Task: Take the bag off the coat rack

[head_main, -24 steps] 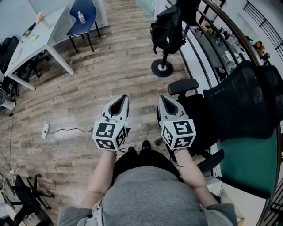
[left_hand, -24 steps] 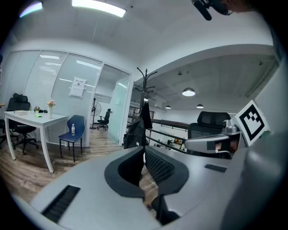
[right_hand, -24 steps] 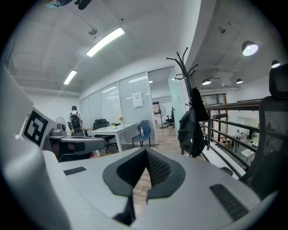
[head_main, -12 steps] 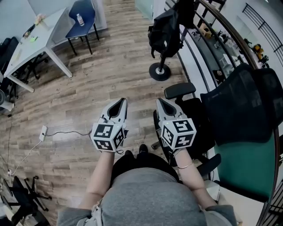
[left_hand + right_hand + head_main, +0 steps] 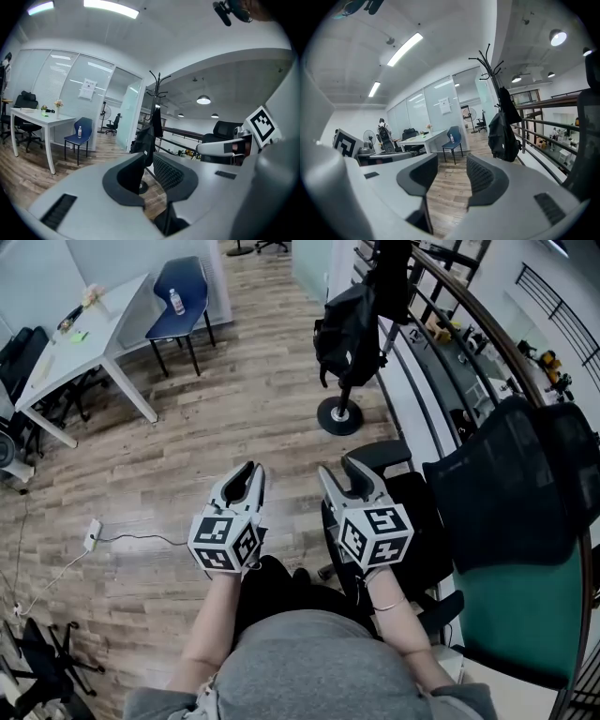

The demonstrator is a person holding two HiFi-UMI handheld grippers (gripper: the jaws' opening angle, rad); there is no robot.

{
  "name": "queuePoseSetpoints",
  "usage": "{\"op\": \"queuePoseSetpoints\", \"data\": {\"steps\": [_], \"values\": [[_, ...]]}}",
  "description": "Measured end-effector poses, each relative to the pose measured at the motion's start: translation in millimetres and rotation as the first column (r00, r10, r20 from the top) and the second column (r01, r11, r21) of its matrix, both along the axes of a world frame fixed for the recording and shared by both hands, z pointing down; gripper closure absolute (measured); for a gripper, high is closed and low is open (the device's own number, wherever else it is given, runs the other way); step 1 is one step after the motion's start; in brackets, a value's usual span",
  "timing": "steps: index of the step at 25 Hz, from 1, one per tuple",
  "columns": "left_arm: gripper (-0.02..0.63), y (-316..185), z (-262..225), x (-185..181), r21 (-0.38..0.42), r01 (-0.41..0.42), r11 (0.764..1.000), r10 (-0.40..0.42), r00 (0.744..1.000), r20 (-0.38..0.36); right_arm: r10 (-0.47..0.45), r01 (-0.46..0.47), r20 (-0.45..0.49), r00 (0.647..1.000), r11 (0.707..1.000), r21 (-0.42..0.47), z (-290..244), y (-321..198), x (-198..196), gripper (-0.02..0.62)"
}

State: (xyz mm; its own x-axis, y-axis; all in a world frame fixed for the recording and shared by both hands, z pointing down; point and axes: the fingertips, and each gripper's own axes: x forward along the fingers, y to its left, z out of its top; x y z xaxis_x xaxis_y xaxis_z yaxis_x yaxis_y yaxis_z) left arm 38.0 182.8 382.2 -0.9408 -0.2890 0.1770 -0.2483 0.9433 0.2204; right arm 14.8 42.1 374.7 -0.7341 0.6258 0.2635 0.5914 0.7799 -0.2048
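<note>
Floor [image 5: 234,399]: wood planks, laid around the coat rack [image 5: 339,416].
Bag [image 5: 349,329]: black, hung on the coat rack.
Table [image 5: 80,343], blue chair [image 5: 183,301]: set well left of the coat rack.
Left gripper [image 5: 251,468]: jaws pressed together, empty.
Right gripper [image 5: 337,468]: jaws just opened, spread, nothing between.

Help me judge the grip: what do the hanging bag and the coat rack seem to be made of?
The bag looks like matte black woven fabric, likely nylon or polyester: it sags and folds softly, with loose straps. The coat rack is probably metal with a dark painted finish: a thin pole, slim curved hooks and a flat round base. Both are too far off to be sure.
</note>
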Motion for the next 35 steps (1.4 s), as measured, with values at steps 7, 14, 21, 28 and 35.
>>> {"op": "queuePoseSetpoints", "data": {"steps": [7,14,21,28,35], "values": [[0.474,3,3,-34,0.005,-0.019,1.0,0.019,1.0,-0.016,0.008,-0.008,-0.01,1.0,1.0,-0.017,3,3,-30,0.365],[0.426,15,14,-96,0.017,-0.062,0.998,0.063,0.997,-0.035,0.116,-0.116,0.01,0.993,0.993,0.003,8,2,-86,0.315],[0.399,50,27,-187,0.026,-0.121,0.992,0.122,0.991,-0.05,0.219,-0.219,0.002,0.976,0.975,0.032,17,21,-172,0.255],[0.356,88,37,-281,-0.018,-0.183,0.983,0.182,0.981,-0.07,0.325,-0.325,0.007,0.946,0.942,0.09,22,39,-255,0.199],[0.333,103,40,-356,-0.032,-0.25,0.968,0.247,0.966,-0.076,0.419,-0.416,0.0,0.908,0.899,0.136,29,40,-304,0.152]]}}
